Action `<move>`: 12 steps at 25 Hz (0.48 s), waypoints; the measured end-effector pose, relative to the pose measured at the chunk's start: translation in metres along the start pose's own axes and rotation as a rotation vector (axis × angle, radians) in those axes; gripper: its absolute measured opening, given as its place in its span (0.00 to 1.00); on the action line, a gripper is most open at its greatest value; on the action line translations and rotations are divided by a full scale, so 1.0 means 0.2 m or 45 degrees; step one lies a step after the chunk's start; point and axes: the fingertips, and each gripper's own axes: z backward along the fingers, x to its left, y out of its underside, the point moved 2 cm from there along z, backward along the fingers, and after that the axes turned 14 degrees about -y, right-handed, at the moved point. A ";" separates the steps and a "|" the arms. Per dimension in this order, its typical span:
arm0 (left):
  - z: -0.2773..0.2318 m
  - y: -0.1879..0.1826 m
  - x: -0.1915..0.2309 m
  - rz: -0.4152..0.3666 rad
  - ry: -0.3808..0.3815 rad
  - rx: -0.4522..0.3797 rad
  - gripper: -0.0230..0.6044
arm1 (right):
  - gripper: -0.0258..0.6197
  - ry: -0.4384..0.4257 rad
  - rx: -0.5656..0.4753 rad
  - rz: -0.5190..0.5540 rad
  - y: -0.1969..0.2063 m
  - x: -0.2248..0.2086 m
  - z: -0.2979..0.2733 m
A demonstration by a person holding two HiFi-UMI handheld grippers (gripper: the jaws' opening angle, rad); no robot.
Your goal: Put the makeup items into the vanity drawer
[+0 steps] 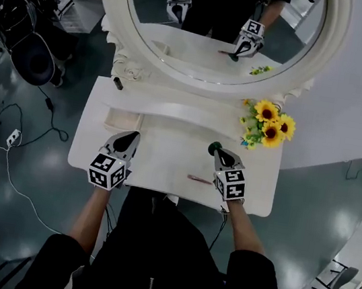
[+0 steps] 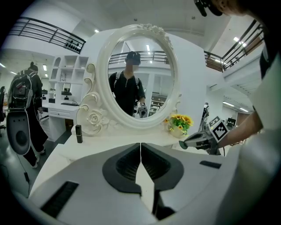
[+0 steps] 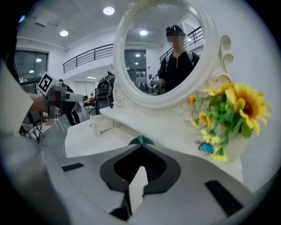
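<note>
Here the right tool point(image 1: 220, 156) is clenched on a small dark-green item point(image 3: 140, 140), which pokes out just past its tips, over the right half of the worktop point(image 1: 166, 152). The left tool point(image 2: 140, 147) is clenched too, with nothing in it, and sits near the open drawer point(image 3: 99, 126) at the worktop's left rear.

The step in hand is probably carrying the green item to the drawer. The next move calls for a sweep leftward, then a release over the drawer's hollow, not its rim.

The item looks rounded and dark. Little of it shows, so its kind is unclear.

A thin pink pencil point(image 1: 199, 178) lies just beside the right tool. A dark lipstick point(image 1: 117, 83) stands by the mirror point(image 1: 221, 17) base. Neither is put away yet.
</note>
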 end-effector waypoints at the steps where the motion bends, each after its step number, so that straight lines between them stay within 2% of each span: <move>1: 0.00 -0.01 0.00 0.003 0.000 -0.006 0.07 | 0.05 0.028 -0.052 0.020 -0.08 -0.01 0.03; 5: -0.02 -0.03 0.03 0.012 0.001 -0.029 0.07 | 0.05 0.127 -0.267 0.081 -0.37 -0.06 0.16; 12: -0.05 -0.10 0.07 0.018 -0.004 -0.071 0.07 | 0.05 0.121 -0.293 0.078 -0.48 -0.05 0.13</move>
